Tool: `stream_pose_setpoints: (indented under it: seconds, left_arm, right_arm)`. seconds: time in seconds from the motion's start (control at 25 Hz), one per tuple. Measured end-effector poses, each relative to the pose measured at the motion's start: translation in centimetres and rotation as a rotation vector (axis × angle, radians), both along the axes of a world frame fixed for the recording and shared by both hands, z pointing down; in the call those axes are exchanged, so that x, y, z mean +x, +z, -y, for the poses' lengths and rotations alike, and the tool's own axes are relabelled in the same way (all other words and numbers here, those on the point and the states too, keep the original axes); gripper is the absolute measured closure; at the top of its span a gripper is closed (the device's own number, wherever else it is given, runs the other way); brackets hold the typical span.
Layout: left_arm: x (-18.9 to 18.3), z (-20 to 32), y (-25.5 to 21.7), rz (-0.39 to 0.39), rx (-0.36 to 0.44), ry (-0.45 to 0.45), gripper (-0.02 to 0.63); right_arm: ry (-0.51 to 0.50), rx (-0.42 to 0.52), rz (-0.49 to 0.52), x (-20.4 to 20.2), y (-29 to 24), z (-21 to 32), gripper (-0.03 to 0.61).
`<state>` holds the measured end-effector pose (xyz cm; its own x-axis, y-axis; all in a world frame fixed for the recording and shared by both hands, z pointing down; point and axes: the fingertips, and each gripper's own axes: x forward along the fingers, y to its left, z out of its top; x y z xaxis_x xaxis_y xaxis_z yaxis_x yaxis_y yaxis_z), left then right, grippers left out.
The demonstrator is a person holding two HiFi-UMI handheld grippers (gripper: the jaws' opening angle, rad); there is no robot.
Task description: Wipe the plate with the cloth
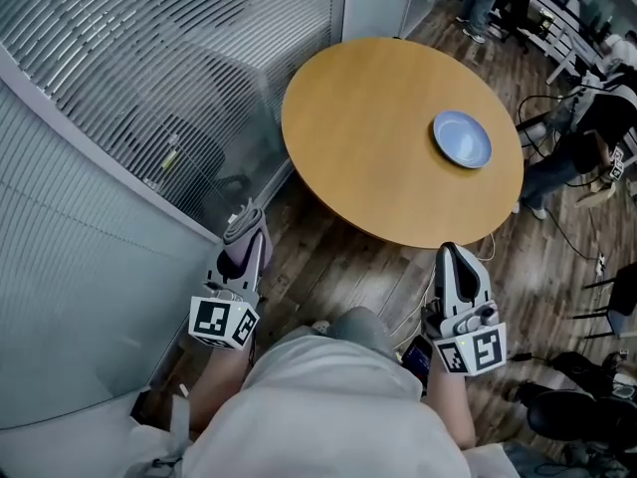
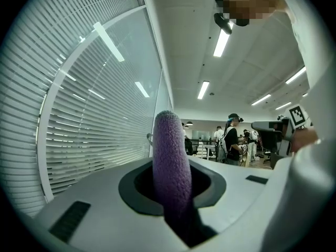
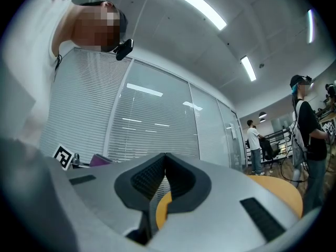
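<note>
A light blue plate (image 1: 462, 138) lies on the right part of the round wooden table (image 1: 378, 137). My left gripper (image 1: 244, 229) hovers over the floor left of the table, short of its near edge, shut on a folded purple cloth (image 1: 242, 225) that stands up between the jaws (image 2: 170, 167). At the table's near edge, my right gripper (image 1: 450, 254) is shut with nothing in it; its jaws meet at the tips (image 3: 164, 156). In the right gripper view the table (image 3: 278, 188) shows beyond the jaws. Both grippers point roughly level, toward the table.
A glass wall with blinds (image 1: 129, 98) runs along the left, close to the left gripper. Dark wooden floor (image 1: 338, 267) lies between me and the table. People stand at the far right (image 1: 587, 127), with cables and chairs (image 1: 587, 406) on the floor there.
</note>
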<state>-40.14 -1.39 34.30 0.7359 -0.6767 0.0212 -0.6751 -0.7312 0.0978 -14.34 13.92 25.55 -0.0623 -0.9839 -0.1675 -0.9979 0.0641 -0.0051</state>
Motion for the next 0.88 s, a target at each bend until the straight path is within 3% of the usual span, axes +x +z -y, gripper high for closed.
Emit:
stream_pose_setpoints:
  seconds: [0.4, 0.88]
  left_arm:
    - [1.8, 1.5, 1.5, 0.01, -0.019, 0.01, 0.529]
    - [7.3, 5.3, 1.6, 0.012, -0.02, -0.038, 0.529]
  right_arm:
    - [0.009, -0.028, -0.015, 1.8, 0.9, 1.0, 0.558]
    - [-0.043, -0.035, -0.01, 8.3, 1.1, 6.3, 0.558]
